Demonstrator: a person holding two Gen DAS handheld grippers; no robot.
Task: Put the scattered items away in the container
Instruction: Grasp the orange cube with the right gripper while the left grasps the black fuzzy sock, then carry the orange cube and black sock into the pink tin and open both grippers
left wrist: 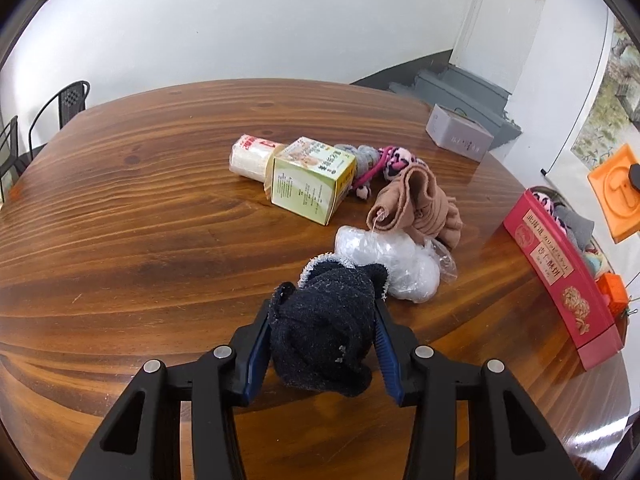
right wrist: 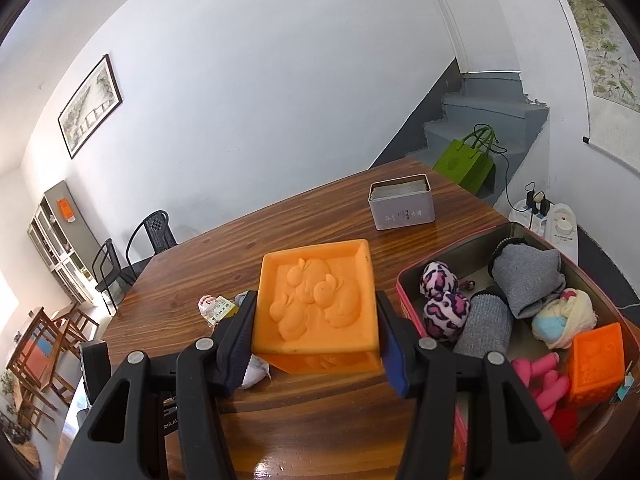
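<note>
While the right gripper (right wrist: 316, 344) is pinching the orange duck block (right wrist: 316, 300), the red tin (right wrist: 448, 266) is lying just right of it, and the left gripper (left wrist: 322, 344) is clamping a dark sock (left wrist: 320, 332).

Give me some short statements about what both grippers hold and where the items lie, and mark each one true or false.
1. The left gripper grips a dark navy fuzzy sock. True.
2. The right gripper is empty. False: it grips an orange foam block with a duck relief.
3. The red rectangular tin container already holds a grey knitted sock. True.
4. The green-and-yellow cardboard box lies inside the container. False: it lies on the brown wooden table.
</note>
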